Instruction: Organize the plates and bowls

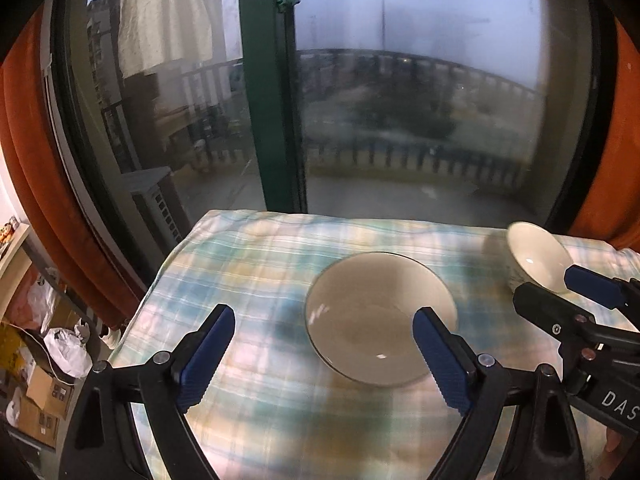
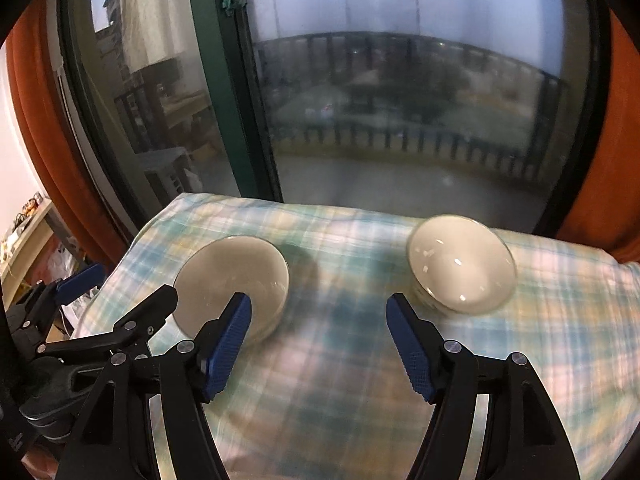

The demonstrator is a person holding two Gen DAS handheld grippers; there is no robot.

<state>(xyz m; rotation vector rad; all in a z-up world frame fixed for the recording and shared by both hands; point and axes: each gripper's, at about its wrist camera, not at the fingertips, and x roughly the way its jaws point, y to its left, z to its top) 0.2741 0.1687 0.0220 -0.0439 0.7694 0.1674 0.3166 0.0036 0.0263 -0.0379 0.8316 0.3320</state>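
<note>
A shallow cream plate (image 1: 376, 316) lies on the plaid tablecloth (image 1: 260, 272), just ahead of my open, empty left gripper (image 1: 326, 356); its right pad overlaps the plate's near right rim. A white bowl (image 1: 536, 258) stands at the back right. In the right wrist view the plate (image 2: 236, 276) is at left and the bowl (image 2: 460, 264) ahead to the right. My right gripper (image 2: 320, 344) is open and empty, hovering between them. It also shows in the left wrist view (image 1: 568, 292), near the bowl.
The table stands against a large window with a green frame (image 1: 272, 120). Orange curtains (image 1: 48, 200) hang at both sides. Boxes and bags (image 1: 48, 368) lie on the floor left of the table's edge. The left gripper (image 2: 80, 292) sits close beside the plate.
</note>
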